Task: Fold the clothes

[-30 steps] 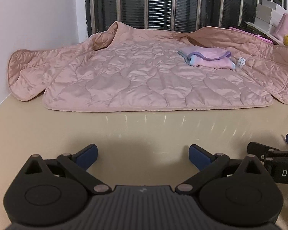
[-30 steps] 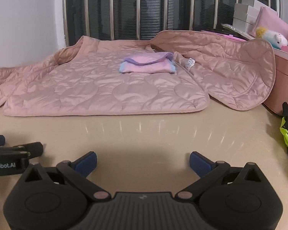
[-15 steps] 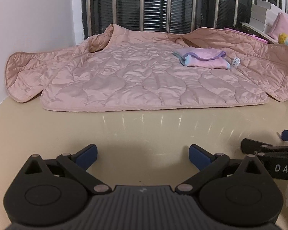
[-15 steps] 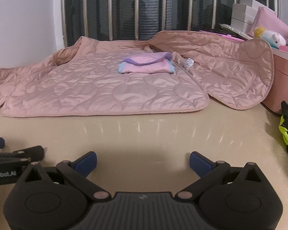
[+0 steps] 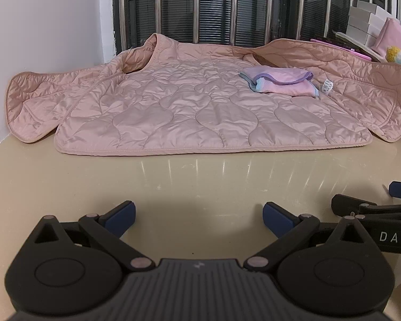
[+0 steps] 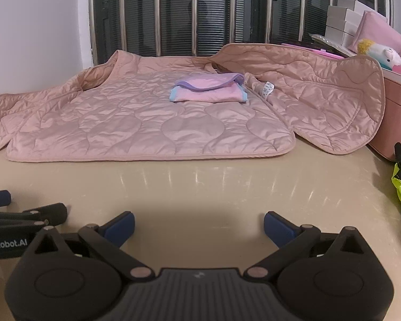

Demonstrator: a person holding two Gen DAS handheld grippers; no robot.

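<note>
In the left wrist view, the left hand-held gripper (image 5: 197,215) sat at bottom centre, fingers wide apart and empty above the beige surface (image 5: 200,182), while the pink quilted jacket (image 5: 200,107) spread across mid-frame. In the right wrist view, the right hand-held gripper (image 6: 199,224) was equally spread and empty, the jacket (image 6: 147,123) lying mid-frame with a folded pink cloth (image 6: 209,91) on it.

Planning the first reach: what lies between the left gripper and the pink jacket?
Only bare beige table, as the left wrist view shows. The left gripper is open, and the jacket starts at its near hem.
</note>
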